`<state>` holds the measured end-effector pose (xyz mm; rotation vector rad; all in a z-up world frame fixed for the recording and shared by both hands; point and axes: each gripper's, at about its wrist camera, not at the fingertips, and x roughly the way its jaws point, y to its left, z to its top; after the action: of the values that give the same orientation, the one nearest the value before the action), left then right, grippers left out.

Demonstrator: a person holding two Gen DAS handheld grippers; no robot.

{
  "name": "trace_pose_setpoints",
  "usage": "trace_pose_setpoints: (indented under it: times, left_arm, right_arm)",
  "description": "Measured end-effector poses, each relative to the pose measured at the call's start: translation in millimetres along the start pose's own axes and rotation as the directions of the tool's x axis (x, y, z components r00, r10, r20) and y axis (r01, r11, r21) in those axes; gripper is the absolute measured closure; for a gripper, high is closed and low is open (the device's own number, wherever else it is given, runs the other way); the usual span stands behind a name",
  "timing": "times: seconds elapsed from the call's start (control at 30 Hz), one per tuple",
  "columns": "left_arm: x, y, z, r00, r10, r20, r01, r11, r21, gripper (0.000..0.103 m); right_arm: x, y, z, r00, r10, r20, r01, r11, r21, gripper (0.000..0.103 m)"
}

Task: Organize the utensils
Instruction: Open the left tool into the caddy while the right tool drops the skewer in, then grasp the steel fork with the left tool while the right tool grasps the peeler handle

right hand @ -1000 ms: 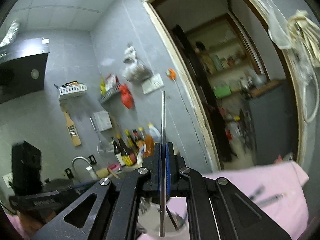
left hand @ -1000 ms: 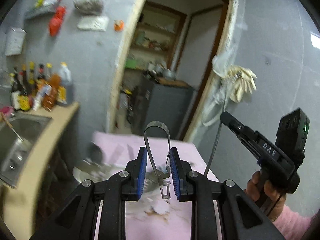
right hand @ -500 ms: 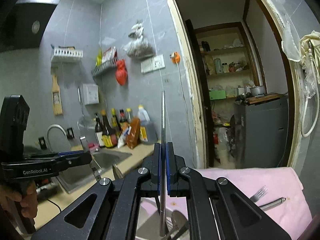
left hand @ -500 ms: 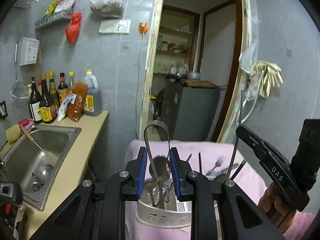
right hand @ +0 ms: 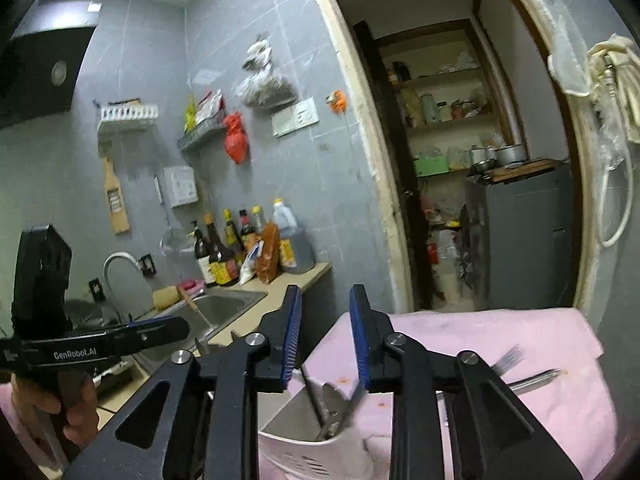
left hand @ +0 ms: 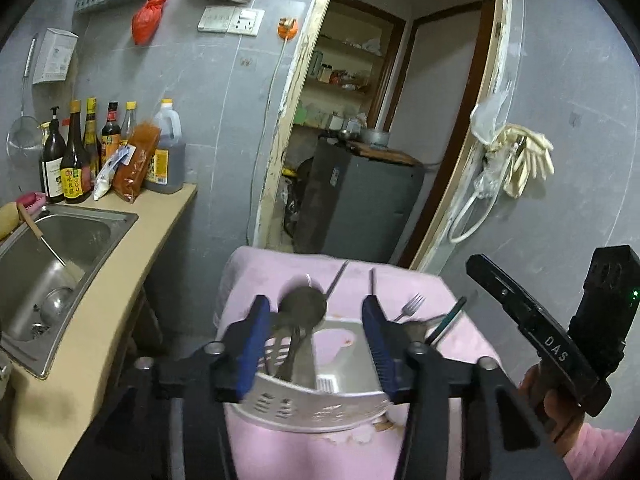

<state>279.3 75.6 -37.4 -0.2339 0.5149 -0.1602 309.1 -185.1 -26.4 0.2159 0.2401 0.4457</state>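
Steel spoons parked upright in holder (left hand: 316, 408) for tidiness, fork (left hand: 409, 307) left out; both grippers (left hand: 316, 322) (right hand: 325, 336) wide open, empty.

White letters "DAS" run along the black body of the right tongs (left hand: 460, 264) in the left wrist view. "GenRobot.AI" is printed on the left tongs (right hand: 184, 326) in the right wrist view. Bottle labels (left hand: 72, 178) are too small to read.

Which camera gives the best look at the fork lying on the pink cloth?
The left wrist view: the fork lies sharp, tines clear, beyond the white holder. In the right wrist view the fork is only a motion-blurred smear of tines.
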Motion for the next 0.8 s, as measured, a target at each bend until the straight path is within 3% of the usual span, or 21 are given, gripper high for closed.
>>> trace_pose_setpoints:
  times: [0.07, 0.1, 0.17, 0.27, 0.37, 0.6, 0.8]
  left_arm:
    - [-4, -12, 4, 1.0, 0.001, 0.007, -0.001, 1.0, 0.006, 0.051]
    - [-6, -18, 6, 1.0, 0.004, 0.012, -0.004, 1.0, 0.01, 0.048]
    - [-10, -36, 10, 0.999, 0.003, 0.033, -0.003, 1.0, 0.017, 0.032]
    - [-10, -64, 14, 0.998, -0.01, 0.054, 0.008, 0.999, 0.035, 0.021]
    - [-4, -92, 12, 0.998, -0.013, 0.062, 0.01, 0.999, 0.049, 0.013]
    - [15, -153, -2, 0.997, -0.044, 0.068, 0.039, 0.996, 0.082, 0.009]
    - [46, -197, -12, 0.997, -0.079, -0.004, 0.079, 0.992, 0.095, 0.008]
  right_arm:
    - [-17, -14, 9, 0.999, -0.042, 0.017, 0.042, 0.999, 0.015, 0.048]
    - [-24, -21, 13, 0.998, -0.062, 0.021, 0.062, 0.998, 0.021, 0.044]
    - [-36, -36, 20, 0.994, -0.108, 0.023, 0.108, 0.994, 0.026, 0.027]
    - [-55, -61, 25, 0.984, -0.176, 0.022, 0.175, 0.984, 0.022, 0.011]
    - [-72, -89, 27, 0.972, -0.235, 0.007, 0.235, 0.972, 0.011, 0.007]
    - [-95, -140, 29, 0.957, -0.288, -0.038, 0.289, 0.957, 0.009, 0.003]
    - [-105, -181, 18, 0.943, -0.319, -0.094, 0.323, 0.946, 0.026, 0.002]
